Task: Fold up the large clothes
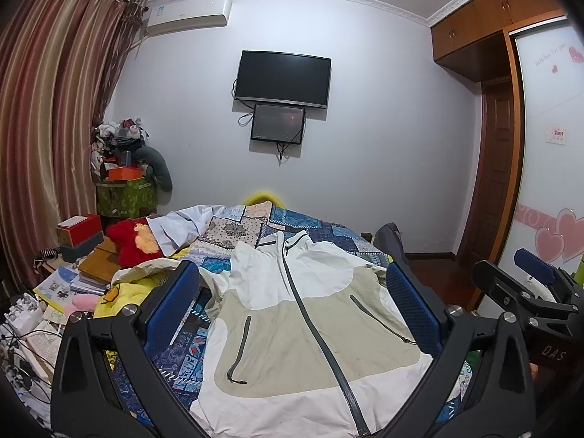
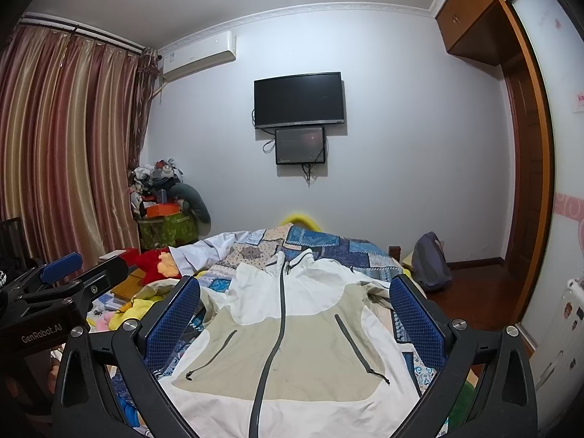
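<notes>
My left gripper (image 1: 292, 306): fingers spread wide with nothing between the blue pads, held above the jacket's lower half.
My right gripper (image 2: 294, 314): fingers likewise wide apart and bare, over the same jacket, just beside my left one.
Jacket (image 1: 310, 325): white and beige, zipped up, lying flat front-up on the bed, collar toward the far wall, hem nearest me.
Bed (image 1: 328, 233): blue patchwork cover showing around the jacket on both sides.
Red plush toy (image 1: 127, 241): left of the jacket's collar, at the bed's edge.
Books (image 1: 62, 281): stacked left of the jacket, beyond the bed.
Television (image 1: 283, 78): on the wall past the jacket's collar.
</notes>
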The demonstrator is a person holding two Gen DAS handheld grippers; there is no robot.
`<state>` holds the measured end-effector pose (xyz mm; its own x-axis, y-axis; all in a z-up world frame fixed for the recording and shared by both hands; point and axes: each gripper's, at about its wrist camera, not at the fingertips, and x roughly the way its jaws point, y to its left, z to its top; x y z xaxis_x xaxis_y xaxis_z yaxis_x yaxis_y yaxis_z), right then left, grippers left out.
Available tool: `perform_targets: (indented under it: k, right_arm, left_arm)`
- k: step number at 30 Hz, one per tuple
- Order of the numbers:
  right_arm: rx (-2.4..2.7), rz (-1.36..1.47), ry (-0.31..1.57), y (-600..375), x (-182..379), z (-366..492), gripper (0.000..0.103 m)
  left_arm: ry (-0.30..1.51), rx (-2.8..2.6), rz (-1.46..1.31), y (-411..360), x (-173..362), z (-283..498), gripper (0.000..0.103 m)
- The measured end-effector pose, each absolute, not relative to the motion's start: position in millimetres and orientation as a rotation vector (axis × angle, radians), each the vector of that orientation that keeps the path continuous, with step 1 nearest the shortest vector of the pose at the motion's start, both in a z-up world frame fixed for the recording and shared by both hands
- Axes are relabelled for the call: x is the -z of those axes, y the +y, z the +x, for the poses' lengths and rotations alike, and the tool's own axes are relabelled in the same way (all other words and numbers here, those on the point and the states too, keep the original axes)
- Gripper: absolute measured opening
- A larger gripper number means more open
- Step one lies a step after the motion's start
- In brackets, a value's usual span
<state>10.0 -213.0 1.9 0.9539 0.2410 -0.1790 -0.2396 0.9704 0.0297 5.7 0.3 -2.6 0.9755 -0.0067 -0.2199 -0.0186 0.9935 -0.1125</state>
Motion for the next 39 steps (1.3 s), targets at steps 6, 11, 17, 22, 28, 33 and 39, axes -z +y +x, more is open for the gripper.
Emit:
perform_targets:
  k: [6, 11, 17, 22, 28, 33, 39]
  right_arm:
    - [-0.244, 0.008, 0.184, -213.0, -1.6, 10.3, 0.103]
    - [-0.244, 0.01, 0.185, -213.7, -1.0, 11.3, 0.103]
    - [-0.243, 0.008, 0.185, -213.4, -0.1, 11.9, 0.103]
    - [-0.244, 0.009, 0.186, -213.8, -0.1, 12.4, 0.103]
    - [-0.245, 0.008, 0.185, -214.0, -0.5, 12.3, 0.103]
    - [-0.245, 0.004, 0.184, -214.8, 2.5, 14.6, 0.103]
    - [-0.246, 0.001, 0.184, -214.9, 2.6, 15.6, 0.103]
  left_arm:
    - [0.223, -0.002, -0.115, 1.6, 3.4, 5.7, 0.103]
    - [0.225, 0.0, -0.118, 3.1, 4.3, 6.8, 0.103]
    - [0.227, 0.002, -0.122, 4.3, 5.1, 8.0, 0.103]
    - [0.227, 0.0, -0.122, 5.3, 5.4, 8.7, 0.103]
    - [0.228, 0.002, -0.129, 6.5, 4.7, 9.1, 0.103]
    - [0.227, 0.004, -0.13, 8.3, 4.3, 9.4, 0.103]
    - [0.225, 0.003, -0.131, 9.4, 2.8, 7.8, 0.103]
